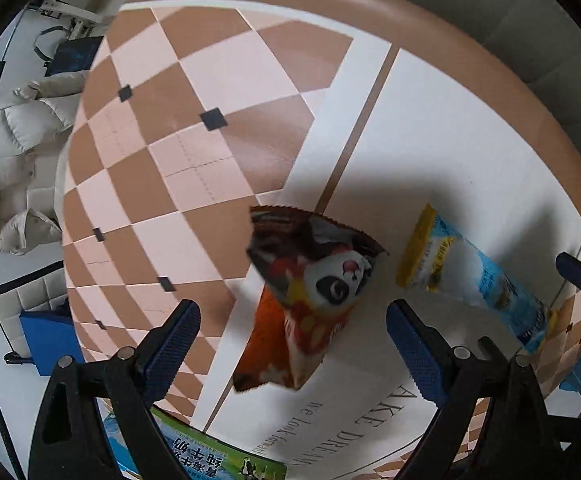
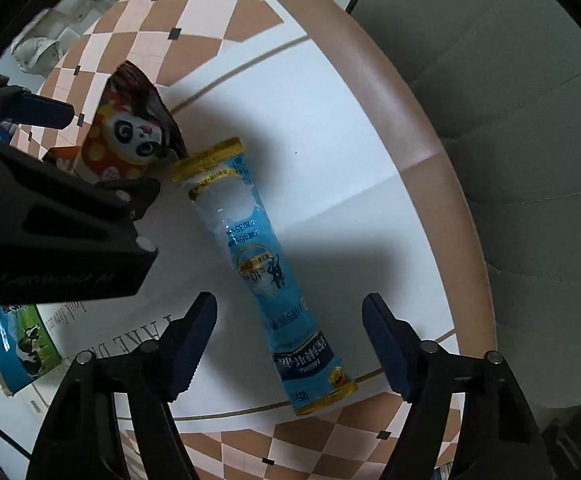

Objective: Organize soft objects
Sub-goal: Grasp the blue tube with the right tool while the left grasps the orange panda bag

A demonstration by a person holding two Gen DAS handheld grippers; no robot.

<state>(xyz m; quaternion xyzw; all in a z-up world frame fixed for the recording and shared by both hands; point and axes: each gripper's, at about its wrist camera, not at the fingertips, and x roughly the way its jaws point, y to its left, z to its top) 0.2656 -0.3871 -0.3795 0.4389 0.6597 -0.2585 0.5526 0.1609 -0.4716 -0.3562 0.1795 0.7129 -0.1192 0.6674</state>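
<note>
Panda snack bag (image 1: 314,284) between spread left gripper (image 1: 292,334)

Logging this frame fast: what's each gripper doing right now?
Left gripper: jaws open, holding nothing, either side of the panda snack bag.
Right gripper: jaws open, holding nothing, either side of the blue tube pouch.

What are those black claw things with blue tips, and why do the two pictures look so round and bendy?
Each claw is a hand-held gripper with a tiny wide-eyed camera on it, which bends the view. One picture looks along the left gripper, the other along the right gripper. Both are open and hold nothing. On the checkered table lie a panda snack bag, in front of the left claw, and a long blue packet, in front of the right claw. A milk carton sits at the table's edge.
</note>
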